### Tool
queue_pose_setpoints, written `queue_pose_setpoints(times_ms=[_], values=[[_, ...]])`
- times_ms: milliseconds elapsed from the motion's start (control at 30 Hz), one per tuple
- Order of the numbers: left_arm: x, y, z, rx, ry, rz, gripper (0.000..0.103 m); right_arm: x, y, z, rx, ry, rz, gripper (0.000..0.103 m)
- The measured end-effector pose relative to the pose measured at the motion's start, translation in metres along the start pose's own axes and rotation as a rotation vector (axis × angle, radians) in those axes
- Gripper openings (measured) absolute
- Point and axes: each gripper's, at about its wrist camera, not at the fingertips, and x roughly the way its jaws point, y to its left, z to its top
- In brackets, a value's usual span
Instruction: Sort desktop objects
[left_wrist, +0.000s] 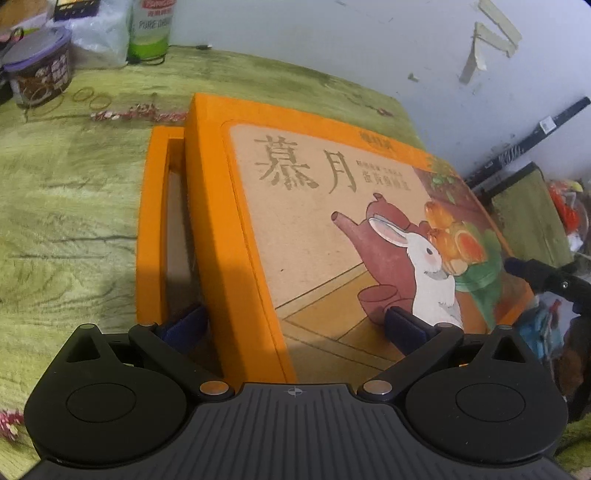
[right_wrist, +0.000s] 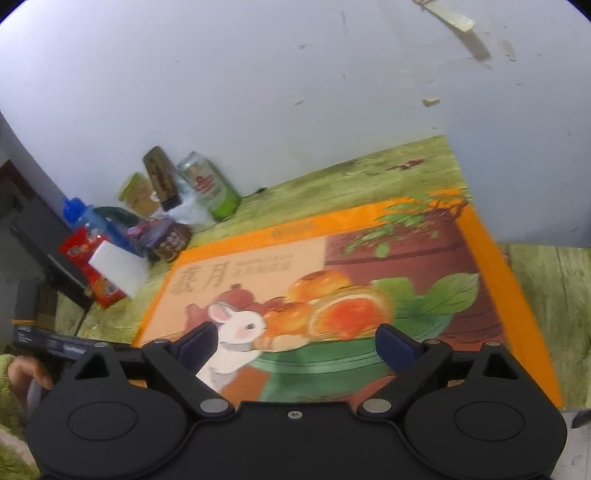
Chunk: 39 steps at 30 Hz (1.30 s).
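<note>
Two hand-held grippers, jaws apart, at one orange box lid (left_wrist: 332, 221).
Left hand-held gripper (left_wrist: 295, 325) straddles the lid's near-left edge; right hand-held gripper (right_wrist: 295, 345) hovers over it; one orange tray (left_wrist: 155, 221) beneath, left.

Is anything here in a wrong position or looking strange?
Yes. The orange lid with the rabbit picture sits shifted and tilted over the orange box base, so a strip of the inside shows along one side. The left gripper straddles the lid's edge, jaws wide.
</note>
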Motion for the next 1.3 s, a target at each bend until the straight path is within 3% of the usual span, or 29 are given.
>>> queue_pose_setpoints(times_ms=[200, 433, 667, 933, 1300], values=[[-0.011, 0.025, -0.008, -0.115, -0.037, 0.003, 0.103, -0.026, -0.016, 0.005, 0.060, -0.082, -0.025, 0.093], [-0.017, 0.023, -0.012, -0.119, -0.078, -0.001, 0.103, -0.050, -0.065, 0.019, 0.169, -0.133, -0.135, 0.100], [-0.010, 0.018, -0.009, -0.112, -0.088, -0.023, 0.103, -0.026, -0.122, 0.023, 0.339, -0.002, -0.152, 0.102], [0.000, 0.013, -0.006, -0.101, -0.095, -0.048, 0.103, 0.003, -0.158, 0.014, 0.516, 0.073, -0.046, 0.102], [0.011, 0.008, -0.006, -0.091, -0.078, -0.055, 0.103, 0.025, -0.150, 0.017, 0.501, 0.161, 0.023, 0.103]])
